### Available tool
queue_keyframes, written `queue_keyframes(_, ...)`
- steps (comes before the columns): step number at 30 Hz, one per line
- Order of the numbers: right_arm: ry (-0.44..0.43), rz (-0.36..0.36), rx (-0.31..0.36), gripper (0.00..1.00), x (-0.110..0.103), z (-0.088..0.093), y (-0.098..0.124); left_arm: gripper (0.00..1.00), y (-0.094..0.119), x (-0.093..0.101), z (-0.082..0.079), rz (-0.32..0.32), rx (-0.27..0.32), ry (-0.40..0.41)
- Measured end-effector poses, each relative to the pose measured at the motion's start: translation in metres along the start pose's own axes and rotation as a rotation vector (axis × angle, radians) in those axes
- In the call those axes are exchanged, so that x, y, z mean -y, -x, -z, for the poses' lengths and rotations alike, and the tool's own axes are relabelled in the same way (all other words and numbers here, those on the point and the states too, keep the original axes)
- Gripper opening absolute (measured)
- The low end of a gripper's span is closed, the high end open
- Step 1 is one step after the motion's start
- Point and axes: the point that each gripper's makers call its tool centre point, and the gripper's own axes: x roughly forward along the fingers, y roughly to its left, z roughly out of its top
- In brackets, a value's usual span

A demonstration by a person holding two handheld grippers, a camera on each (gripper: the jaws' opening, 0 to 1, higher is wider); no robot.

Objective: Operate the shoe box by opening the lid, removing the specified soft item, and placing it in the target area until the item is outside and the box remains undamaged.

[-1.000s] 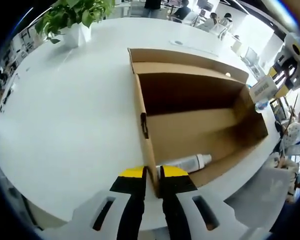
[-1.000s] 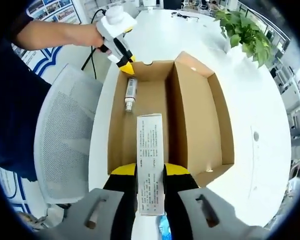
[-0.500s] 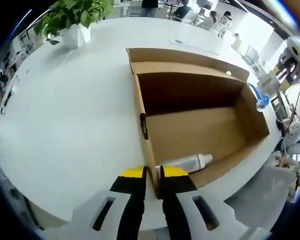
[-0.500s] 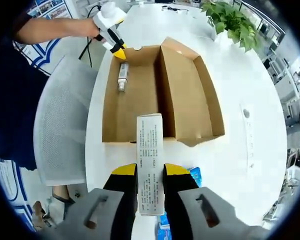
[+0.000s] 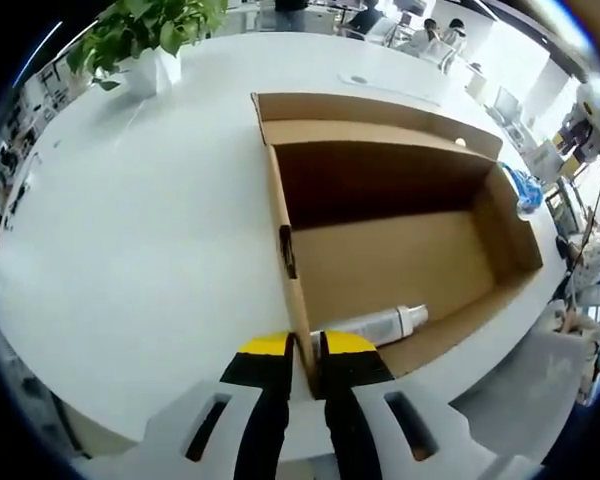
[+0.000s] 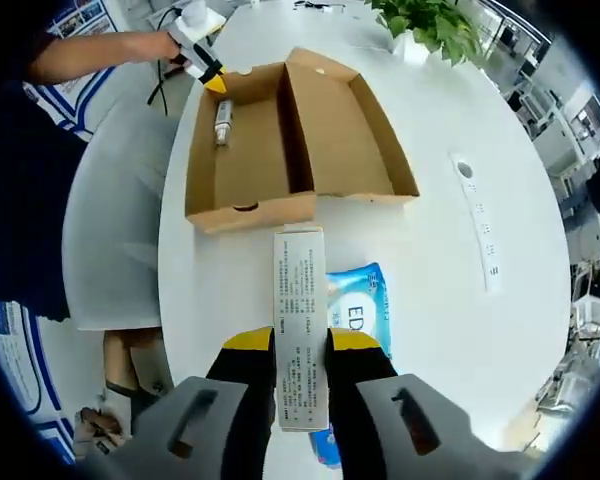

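Jaws of the right gripper (image 6: 301,345) were clenched on a white carton (image 6: 299,330) held above the table (image 6: 435,300), clear of the box (image 6: 250,205) and over a blue pack (image 6: 358,318) near the table's edge. The left gripper (image 5: 304,352) pinched the box's near wall. Judged from this, lid open and extraction done; a bottle (image 5: 375,324) lay inside, and setting down remained.
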Motion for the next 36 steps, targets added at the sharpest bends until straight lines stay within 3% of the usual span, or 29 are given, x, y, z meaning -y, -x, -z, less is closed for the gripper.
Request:
queue_keyframes(12,-0.022,0.01,-0.021,0.16,0.008,0.041,0.004,0.08,0.0,0.0,0.0,-0.007,0.007,-0.016)
queue_keyframes(26,-0.038,0.01,-0.049,0.16,0.025,0.1,0.013,0.08,-0.002,0.0,0.0,-0.021,0.007,-0.027)
queue_keyframes(36,-0.046,0.01,-0.063,0.16,0.04,0.129,0.017,0.08,-0.001,0.002,0.002,-0.036,-0.004,-0.043)
